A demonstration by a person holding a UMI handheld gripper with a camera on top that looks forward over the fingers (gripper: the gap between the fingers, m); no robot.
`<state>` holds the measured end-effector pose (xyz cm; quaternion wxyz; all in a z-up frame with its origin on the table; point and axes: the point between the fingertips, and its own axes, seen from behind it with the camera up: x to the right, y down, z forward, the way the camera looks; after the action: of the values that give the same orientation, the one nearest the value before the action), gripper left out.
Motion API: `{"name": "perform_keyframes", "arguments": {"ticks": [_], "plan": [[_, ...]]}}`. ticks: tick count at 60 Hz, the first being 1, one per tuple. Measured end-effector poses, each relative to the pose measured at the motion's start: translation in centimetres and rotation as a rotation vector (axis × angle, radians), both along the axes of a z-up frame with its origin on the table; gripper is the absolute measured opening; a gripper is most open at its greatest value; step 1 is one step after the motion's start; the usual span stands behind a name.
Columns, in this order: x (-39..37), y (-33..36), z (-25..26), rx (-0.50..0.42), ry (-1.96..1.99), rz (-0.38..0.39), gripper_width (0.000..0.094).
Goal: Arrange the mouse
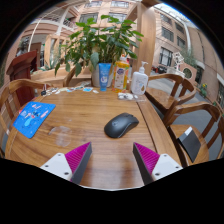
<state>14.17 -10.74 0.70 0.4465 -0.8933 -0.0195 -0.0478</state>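
A dark rounded computer mouse [121, 125] lies on the round wooden table [85, 118], just ahead of the open gripper [112, 160] and a little right of its midline, untouched. A blue booklet [33, 117] lies at the table's left. At the far edge stand a leafy potted plant [100, 42], a blue carton [105, 76], an orange bottle [122, 73] and, furthest right, a white pump bottle [140, 81]. Wooden chairs [176, 92] ring the table.

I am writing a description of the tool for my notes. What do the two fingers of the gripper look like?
The gripper has two dark fingers, each ending in a wedge-shaped tip. Each finger bears a magenta pad on its inner face, with a fine dotted texture and a pale edge. No cables, markings or sleeve are visible.
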Motion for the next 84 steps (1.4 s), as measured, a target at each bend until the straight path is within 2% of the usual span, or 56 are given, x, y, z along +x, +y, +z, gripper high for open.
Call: {"name": "perform_keyframes", "arguments": {"ticks": [24, 32, 36, 44, 56, 63, 71, 77, 84], "plan": [[0.7, 10.9, -1.4, -0.002, 0.041, -0.062, 0.0867], [0.6, 13.6, -1.4, 0.001, 0.054, -0.088, 0.0841], [1.0, 14.8, -1.5, -0.001, 0.06, -0.117, 0.0759], [1.8, 16.0, -2.0, -0.025, 0.076, -0.199, 0.0524], [1.9, 16.6, -1.8, -0.001, 0.081, -0.21, 0.0382], [2.1, 16.1, -1.4, 0.003, 0.062, -0.206, 0.0372], [2.5, 15.3, 4.3, 0.097, 0.051, -0.215, 0.0375], [1.7, 14.6, 12.5, 0.233, 0.07, -0.207, 0.0375], [-2.5, 13.4, 23.0, 0.4, 0.105, -0.141, 0.0375]]}}
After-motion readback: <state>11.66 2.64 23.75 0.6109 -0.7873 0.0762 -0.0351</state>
